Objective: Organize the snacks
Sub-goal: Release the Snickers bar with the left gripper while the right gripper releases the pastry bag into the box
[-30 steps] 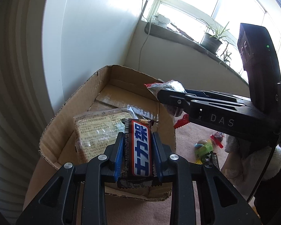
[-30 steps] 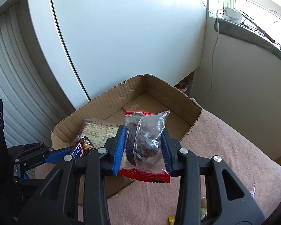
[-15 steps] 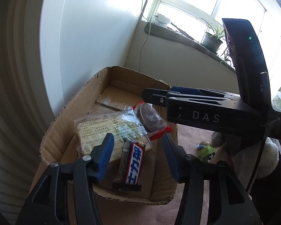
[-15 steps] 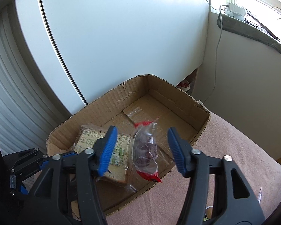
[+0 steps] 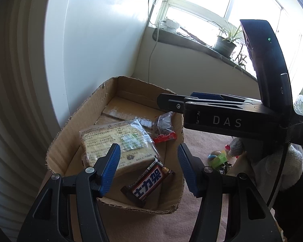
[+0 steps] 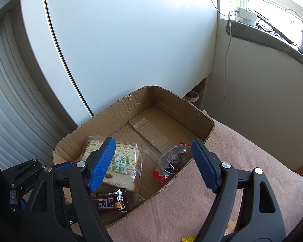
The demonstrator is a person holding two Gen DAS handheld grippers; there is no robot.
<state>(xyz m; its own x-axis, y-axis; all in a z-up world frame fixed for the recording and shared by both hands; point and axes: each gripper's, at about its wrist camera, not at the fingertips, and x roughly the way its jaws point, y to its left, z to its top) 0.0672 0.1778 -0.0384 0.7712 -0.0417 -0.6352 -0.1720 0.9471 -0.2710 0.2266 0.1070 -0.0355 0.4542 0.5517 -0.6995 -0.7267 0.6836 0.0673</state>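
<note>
In the cardboard box: brown chocolate bar, clear-wrapped dark cake | both tongs gaping, empty

Chocolate bar, bread pack (behind it), cake packet, all in box

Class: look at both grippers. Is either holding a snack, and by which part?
Neither: left gripper and right gripper, just opened, are empty above the cardboard box.

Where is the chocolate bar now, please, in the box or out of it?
In: the chocolate bar lies flat on the box floor beside the bread.
</note>
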